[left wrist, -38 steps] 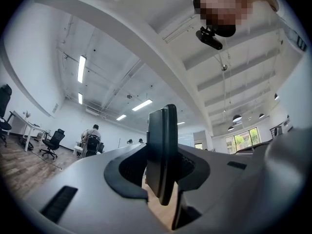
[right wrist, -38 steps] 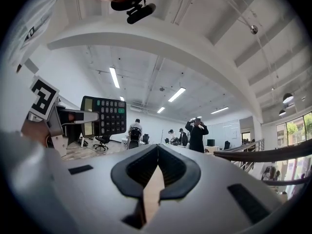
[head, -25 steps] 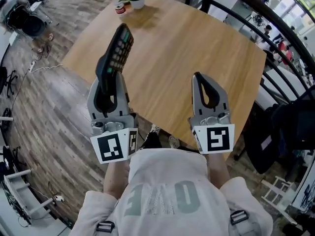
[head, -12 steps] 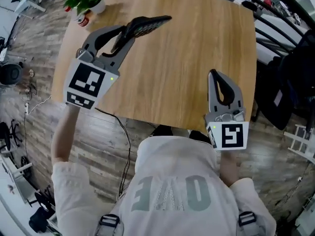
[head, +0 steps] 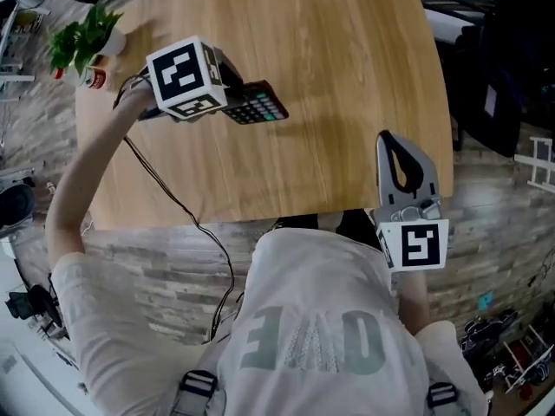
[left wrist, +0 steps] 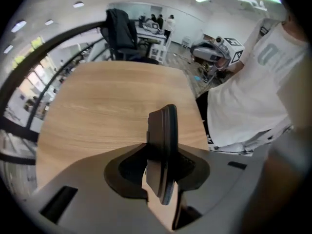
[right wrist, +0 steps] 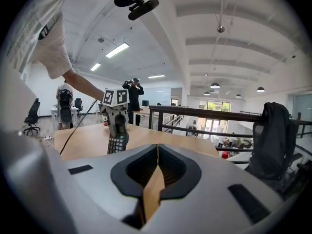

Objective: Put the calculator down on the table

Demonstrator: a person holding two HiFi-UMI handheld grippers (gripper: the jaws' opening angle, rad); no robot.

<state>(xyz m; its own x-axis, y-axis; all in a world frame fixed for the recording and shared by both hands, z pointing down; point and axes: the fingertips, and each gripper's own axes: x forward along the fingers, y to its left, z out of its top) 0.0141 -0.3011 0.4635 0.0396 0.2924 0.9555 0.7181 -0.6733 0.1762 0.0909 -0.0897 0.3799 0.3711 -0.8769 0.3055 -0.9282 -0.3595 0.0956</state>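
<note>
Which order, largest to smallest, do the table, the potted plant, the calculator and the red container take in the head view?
1. table
2. potted plant and calculator: they look alike in size, and the calculator is partly covered, so I do not rank them
3. red container

We see a worktop (head: 347,76) of pale wood grain, smooth and matt, and a calculator (head: 257,107) of dark plastic with a slight sheen. The left tongs (left wrist: 163,152) and right tongs (right wrist: 157,155) look like matt grey plastic, and the floor (head: 147,241) shows rough grey planks.
</note>
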